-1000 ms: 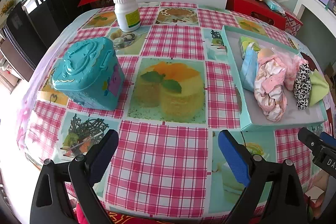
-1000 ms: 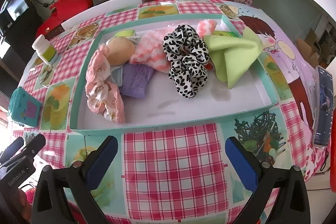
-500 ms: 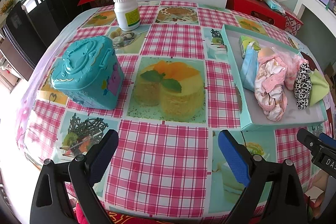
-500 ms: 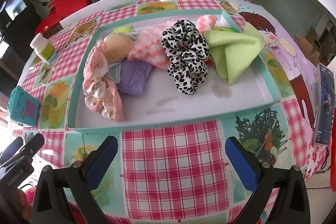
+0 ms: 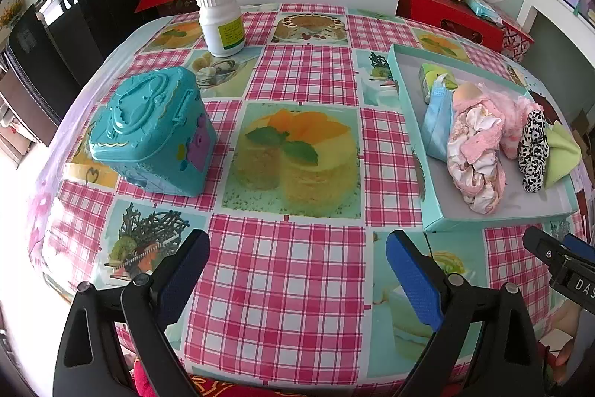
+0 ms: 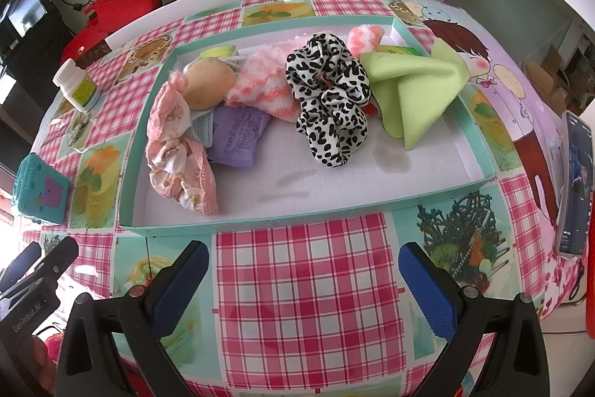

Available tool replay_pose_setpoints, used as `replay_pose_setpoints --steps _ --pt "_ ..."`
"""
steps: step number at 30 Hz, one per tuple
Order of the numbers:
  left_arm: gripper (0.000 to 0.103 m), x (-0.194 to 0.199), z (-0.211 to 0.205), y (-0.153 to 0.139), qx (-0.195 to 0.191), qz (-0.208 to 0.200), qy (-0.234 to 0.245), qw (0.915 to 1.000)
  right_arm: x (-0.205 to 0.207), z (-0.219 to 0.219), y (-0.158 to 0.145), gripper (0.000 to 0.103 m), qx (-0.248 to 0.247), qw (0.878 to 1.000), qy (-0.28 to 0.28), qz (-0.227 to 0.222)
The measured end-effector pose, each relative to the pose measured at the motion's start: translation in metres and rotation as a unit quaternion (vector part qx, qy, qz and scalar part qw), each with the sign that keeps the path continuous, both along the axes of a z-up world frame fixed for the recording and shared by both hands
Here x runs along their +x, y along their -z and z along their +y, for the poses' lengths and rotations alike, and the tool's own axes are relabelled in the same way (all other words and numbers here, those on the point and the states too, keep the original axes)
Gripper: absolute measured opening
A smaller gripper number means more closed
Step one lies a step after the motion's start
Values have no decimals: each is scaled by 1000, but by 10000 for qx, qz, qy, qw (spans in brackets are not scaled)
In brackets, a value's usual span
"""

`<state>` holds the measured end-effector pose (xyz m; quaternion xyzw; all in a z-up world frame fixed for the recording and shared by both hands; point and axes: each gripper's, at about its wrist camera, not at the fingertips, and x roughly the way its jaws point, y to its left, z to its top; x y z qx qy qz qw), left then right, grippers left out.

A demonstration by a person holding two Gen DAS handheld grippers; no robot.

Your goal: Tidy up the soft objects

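One shallow teal tray (image 6: 479,140) on the checked tabletop (image 6: 308,285) holds all the soft things: a pink floral cloth (image 6: 178,159) at its left end, a beige round ball (image 6: 208,82) touching it, a purple packet (image 6: 238,136) just beside, a fuzzy pink-and-white sock (image 6: 260,88), a leopard-print scrunchie (image 6: 331,103) in the middle and a folded green cloth (image 6: 416,88) draped over the right rim. A light-blue mask (image 5: 437,125) lies against the floral cloth on the tray's left side. Outside the tray, a closed turquoise toy case (image 5: 152,133) and a white pill bottle (image 5: 221,19) stand well apart on the tabletop. My left gripper (image 5: 297,272) hovers over the near edge, jaws spread wide and holding nothing; my right gripper (image 6: 303,279) hangs before the tray's near wall, jaws likewise spread and empty. Compared with a second ago, the tray sits slightly lower in the right view; its contents lie unchanged.
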<state>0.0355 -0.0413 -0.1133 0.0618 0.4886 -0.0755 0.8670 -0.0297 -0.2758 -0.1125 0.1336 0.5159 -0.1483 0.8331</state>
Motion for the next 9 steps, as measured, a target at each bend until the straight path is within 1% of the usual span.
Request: replay_pose_setpoints --steps 9 --pt "96 0 1 -1 6 -13 4 10000 0 0 1 103 10 10000 2 -3"
